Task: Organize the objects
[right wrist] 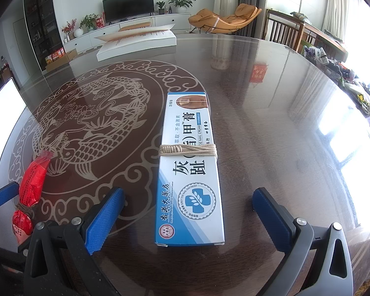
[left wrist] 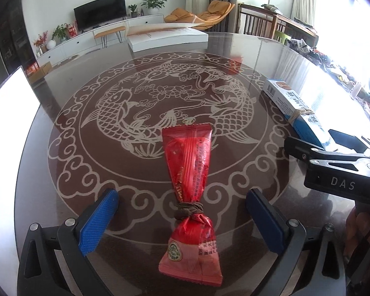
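Red packet (left wrist: 190, 197) between wide-open left hand-held gripper (left wrist: 182, 219); right hand-held gripper (right wrist: 188, 219) open astride box (right wrist: 188, 172).

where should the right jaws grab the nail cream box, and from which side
Grip the nail cream box across its narrow width, on the near half below the string wrap, coming down from above. It lies flat, long axis pointing away from the right gripper, whose open jaws already straddle it; the long side faces are flat and parallel.
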Motion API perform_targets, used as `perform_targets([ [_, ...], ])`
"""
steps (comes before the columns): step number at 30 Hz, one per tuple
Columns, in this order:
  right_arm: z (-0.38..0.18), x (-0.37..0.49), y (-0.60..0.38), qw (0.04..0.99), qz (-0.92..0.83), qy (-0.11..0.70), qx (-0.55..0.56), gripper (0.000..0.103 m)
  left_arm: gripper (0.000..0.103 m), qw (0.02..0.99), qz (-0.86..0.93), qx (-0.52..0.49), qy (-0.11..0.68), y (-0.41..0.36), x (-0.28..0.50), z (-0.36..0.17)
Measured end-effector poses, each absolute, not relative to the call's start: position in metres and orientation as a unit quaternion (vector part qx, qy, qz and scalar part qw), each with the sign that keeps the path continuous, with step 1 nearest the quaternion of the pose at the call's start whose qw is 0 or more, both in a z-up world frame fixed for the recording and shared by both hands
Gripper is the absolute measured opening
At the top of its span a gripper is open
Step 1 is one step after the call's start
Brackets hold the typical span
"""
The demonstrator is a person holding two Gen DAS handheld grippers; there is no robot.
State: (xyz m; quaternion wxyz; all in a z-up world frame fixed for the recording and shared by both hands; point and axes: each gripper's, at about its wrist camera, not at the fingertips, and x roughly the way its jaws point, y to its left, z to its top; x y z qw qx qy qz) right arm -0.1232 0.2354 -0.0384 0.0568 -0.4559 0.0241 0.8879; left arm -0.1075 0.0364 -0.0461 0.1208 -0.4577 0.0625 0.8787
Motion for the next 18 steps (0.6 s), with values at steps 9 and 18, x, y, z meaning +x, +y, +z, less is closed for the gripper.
perform_targets([
  [9, -0.0384, -0.1229, 0.2354, 0.057, 0.888, 0.024, -0.456, 0.103, 0.103, 0.084, 0.884, -0.457, 0.042, 0.0338, -0.1031, -0.0477],
  [18, -0.0385, -0.1229, 0.2354, 0.057, 0.888, 0.024, -0.456, 0.103, 0.103, 0.084, 0.884, -0.457, 0.042, 0.0336, -0.1032, -0.0479],
])
